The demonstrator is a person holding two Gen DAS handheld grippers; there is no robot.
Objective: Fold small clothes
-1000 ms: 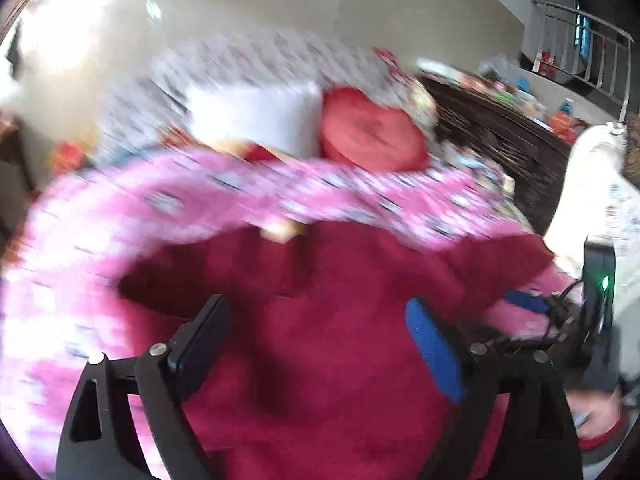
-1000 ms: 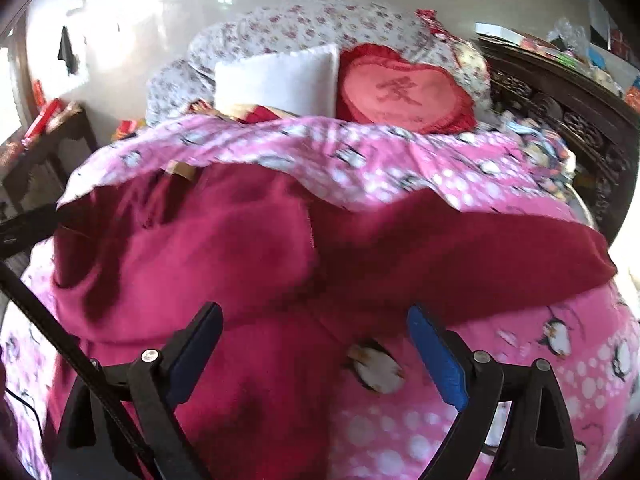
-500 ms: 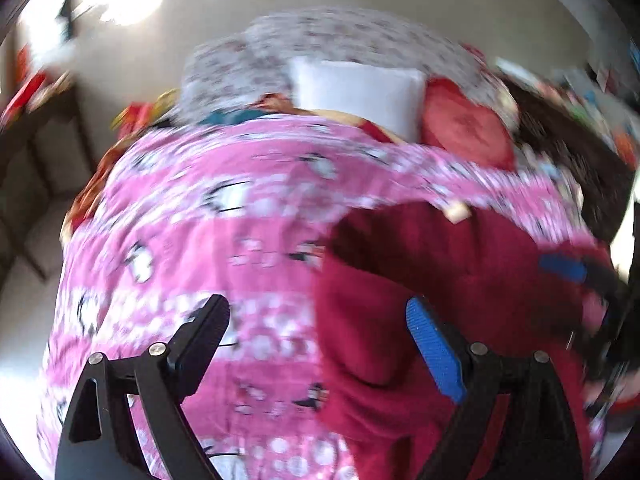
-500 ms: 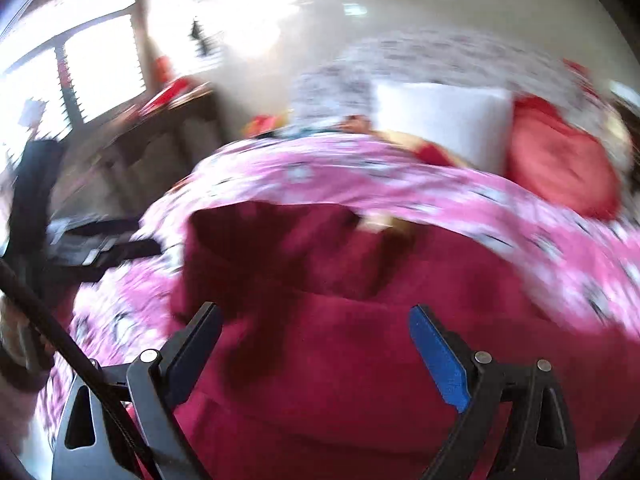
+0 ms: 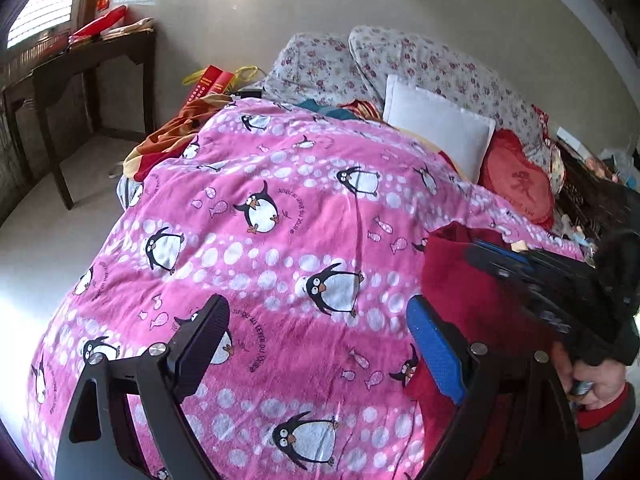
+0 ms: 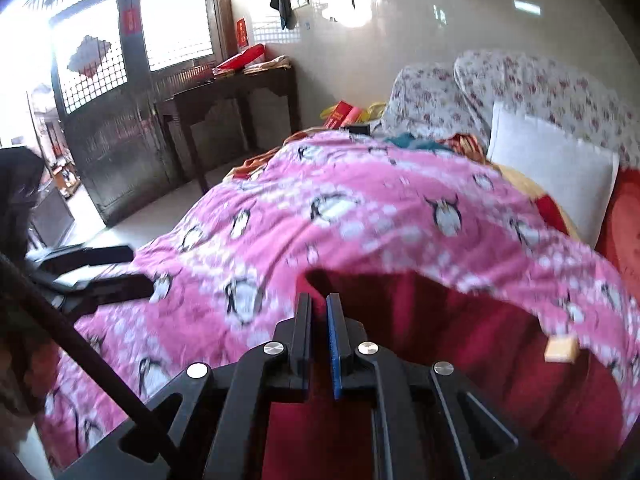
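Note:
A dark red garment (image 5: 468,292) lies on the pink penguin blanket (image 5: 280,240) at the right of the left wrist view. My left gripper (image 5: 320,344) is open and empty over the bare blanket, left of the garment. My right gripper (image 6: 319,312) is shut on the garment (image 6: 440,340) at its upper left edge; it also shows in the left wrist view (image 5: 496,258). A tan tag (image 6: 562,350) sits at the garment's right edge.
A white pillow (image 5: 440,132), a red heart cushion (image 5: 520,188) and floral pillows (image 5: 420,64) lie at the head of the bed. A dark wooden table (image 5: 80,80) stands at the left by the window. My left gripper shows at the left in the right wrist view (image 6: 100,276).
My right gripper has shut on the garment's edge. My left gripper has swung left off the garment and now hangs over the bare blanket.

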